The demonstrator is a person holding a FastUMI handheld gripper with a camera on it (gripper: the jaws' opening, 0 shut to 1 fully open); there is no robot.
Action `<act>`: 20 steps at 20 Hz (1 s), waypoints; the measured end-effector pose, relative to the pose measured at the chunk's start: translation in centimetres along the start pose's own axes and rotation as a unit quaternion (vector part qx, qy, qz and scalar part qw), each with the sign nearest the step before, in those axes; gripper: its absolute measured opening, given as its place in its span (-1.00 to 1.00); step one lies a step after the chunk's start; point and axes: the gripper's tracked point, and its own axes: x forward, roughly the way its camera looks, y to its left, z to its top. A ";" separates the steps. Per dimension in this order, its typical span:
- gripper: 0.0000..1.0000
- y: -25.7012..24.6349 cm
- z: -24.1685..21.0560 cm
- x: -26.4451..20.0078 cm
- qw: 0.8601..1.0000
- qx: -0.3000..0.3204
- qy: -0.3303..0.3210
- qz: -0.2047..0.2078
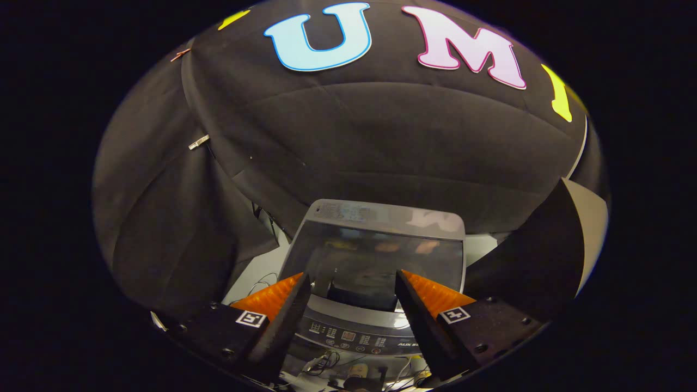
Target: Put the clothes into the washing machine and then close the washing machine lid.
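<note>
Gripper view: the gripper point(353, 283) has its jaws spread wide, holding nothing. Beyond the fingertips stands the washing machine point(375, 310), its lid point(381, 245) raised (control panel between the fingers). Risk, as judged: a hurried push could slam the lid.

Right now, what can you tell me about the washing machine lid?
The washing machine lid stands raised, tilted back toward the black cloth wall. It looks like a grey plastic frame around a dark, glossy see-through panel that carries reflections. It rises behind the curved control panel, beyond the tongs, whose fingers are open and apart with nothing between them. Nothing touches the lid that I can see.
</note>
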 end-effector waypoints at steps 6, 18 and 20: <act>0.98 -0.2 0.7 -1.8 1.000 -0.003 -0.013 0.008; 0.99 -2.0 2.1 -7.9 0.995 -0.011 -0.095 0.012; 0.98 -3.0 2.4 -11.0 0.991 -0.012 -0.134 0.011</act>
